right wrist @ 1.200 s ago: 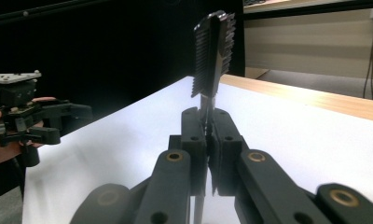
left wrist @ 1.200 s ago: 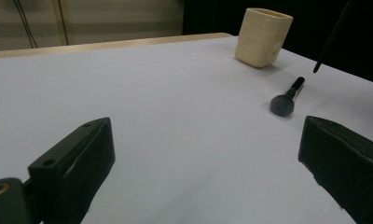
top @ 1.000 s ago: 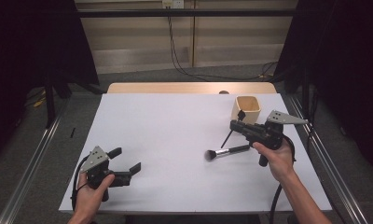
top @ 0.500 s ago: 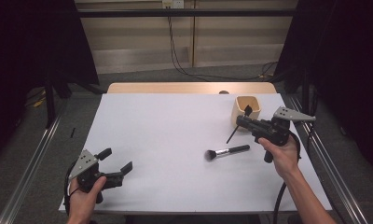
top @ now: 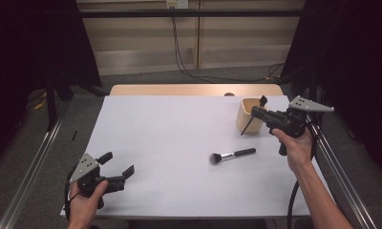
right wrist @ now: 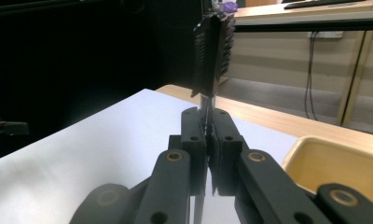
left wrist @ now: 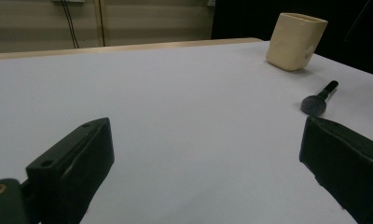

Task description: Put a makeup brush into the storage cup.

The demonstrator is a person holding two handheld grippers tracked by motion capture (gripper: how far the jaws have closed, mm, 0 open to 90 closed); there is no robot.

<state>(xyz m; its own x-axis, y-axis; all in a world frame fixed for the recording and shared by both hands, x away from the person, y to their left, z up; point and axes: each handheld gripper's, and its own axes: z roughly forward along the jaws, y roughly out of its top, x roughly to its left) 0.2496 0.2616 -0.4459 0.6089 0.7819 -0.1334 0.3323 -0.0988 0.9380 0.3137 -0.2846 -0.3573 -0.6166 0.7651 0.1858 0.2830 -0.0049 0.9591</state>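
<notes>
My right gripper [top: 257, 112] hovers beside a beige cup [top: 244, 120] at the table's right, shut on a thin black comb-like brush [top: 262, 100]. The brush head [right wrist: 213, 51] sticks up above the shut jaws, and its slim handle hangs down in front of the cup. In the right gripper view the cup [right wrist: 336, 163] lies low at the right of my right gripper [right wrist: 207, 127]. A fluffy makeup brush [top: 232, 154] lies flat on the white table [top: 175, 138]. My left gripper [top: 117, 163] rests open at the front left, nothing between its jaws.
From my left gripper [left wrist: 205, 140] the cup [left wrist: 296, 39] and the makeup brush [left wrist: 318, 100] show far off at the right. A wooden strip [top: 179, 89] borders the table's far edge. Metal rails run along both sides.
My right gripper has carried the thin brush up and to the right, away from the fluffy brush and beside the cup. My left hand has barely shifted.
</notes>
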